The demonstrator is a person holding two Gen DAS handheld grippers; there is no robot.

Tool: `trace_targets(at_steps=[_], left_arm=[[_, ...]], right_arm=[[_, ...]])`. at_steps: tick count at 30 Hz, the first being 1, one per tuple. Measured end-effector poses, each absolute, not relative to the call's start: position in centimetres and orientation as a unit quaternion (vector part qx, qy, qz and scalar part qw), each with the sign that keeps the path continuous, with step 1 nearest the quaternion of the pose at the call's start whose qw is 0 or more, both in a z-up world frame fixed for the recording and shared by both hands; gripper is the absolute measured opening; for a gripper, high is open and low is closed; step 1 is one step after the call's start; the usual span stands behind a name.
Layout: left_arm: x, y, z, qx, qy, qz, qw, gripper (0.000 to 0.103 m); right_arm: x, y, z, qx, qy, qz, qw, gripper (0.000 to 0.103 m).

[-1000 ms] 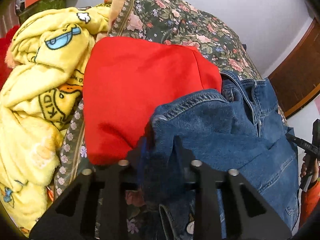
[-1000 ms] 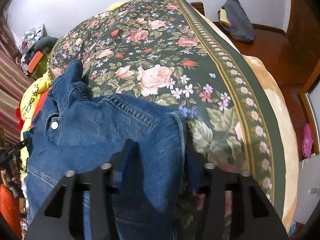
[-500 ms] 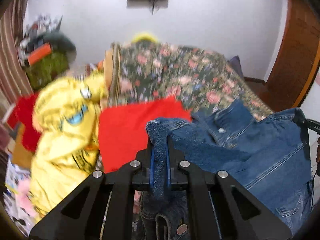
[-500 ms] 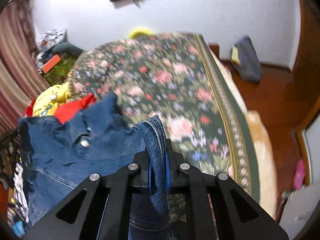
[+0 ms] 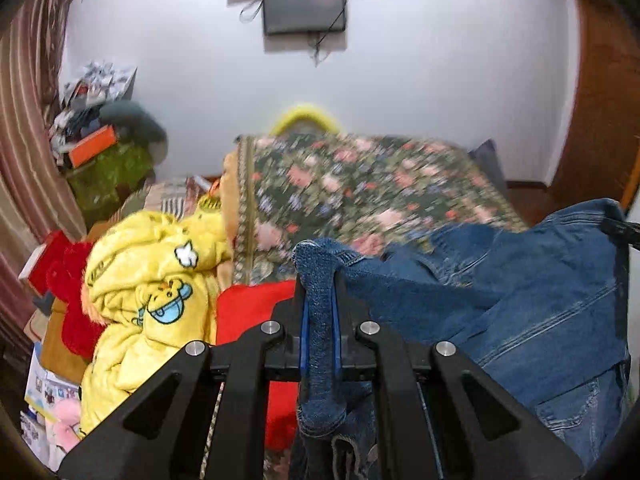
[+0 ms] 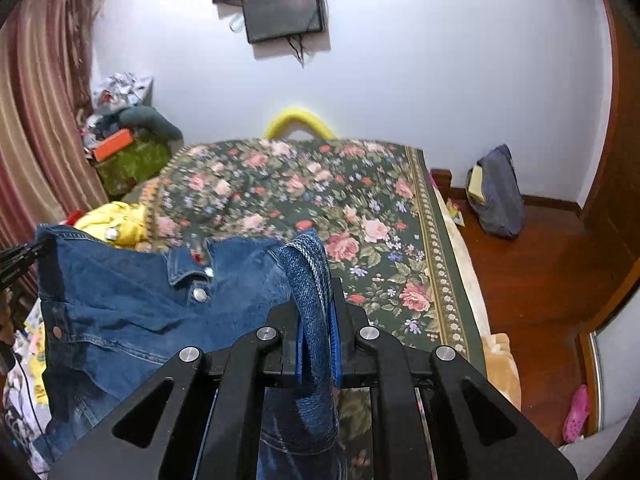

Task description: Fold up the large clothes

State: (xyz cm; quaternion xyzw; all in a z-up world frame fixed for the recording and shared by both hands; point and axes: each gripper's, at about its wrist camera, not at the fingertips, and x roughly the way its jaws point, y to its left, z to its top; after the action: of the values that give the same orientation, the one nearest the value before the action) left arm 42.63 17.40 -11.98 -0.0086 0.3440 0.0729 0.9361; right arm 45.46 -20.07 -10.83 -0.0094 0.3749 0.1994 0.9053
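A blue denim jacket hangs spread between my two grippers above the bed. My left gripper is shut on a fold of its denim at one end. My right gripper is shut on another fold; in the right wrist view the jacket shows its collar and metal snaps. The far tip of the right gripper shows at the right edge of the left wrist view, and the left gripper at the left edge of the right wrist view.
The bed has a dark floral cover. A yellow printed blanket and a red garment lie at its left side. Clutter stands in the left corner. A grey bag and a pink shoe lie on the wooden floor.
Both grippers closed on the denim jacket and lifted it off the bed. Both views tilted up from the bed surface to the far wall.
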Motion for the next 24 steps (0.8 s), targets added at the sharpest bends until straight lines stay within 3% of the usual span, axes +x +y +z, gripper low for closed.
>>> trace_targets(at_steps=[6,14,21,24], left_arm=[[48.2,21.8,-19.6,-0.049,0.435,0.108,0.892,0.009],[50.1,22.5,-25.9,-0.049,0.480,0.127,0.867,0.015],[49.5,22.0,-26.0,-0.037,0.491,0.129,0.861,0.017],[48.6,21.7,-24.6,-0.037,0.490,0.122,0.863,0.031]], right_arm=[[49.6,-19.4,-17.0,-0.039,0.436,0.154,0.886,0.009],[51.2,-19.7,-22.5,-0.042,0.487,0.144,0.860,0.012],[50.2,-19.8,-21.6,-0.064,0.493,0.136,0.857,0.027],[49.1,-19.6,-20.6,-0.076,0.491,0.138,0.857,0.038]])
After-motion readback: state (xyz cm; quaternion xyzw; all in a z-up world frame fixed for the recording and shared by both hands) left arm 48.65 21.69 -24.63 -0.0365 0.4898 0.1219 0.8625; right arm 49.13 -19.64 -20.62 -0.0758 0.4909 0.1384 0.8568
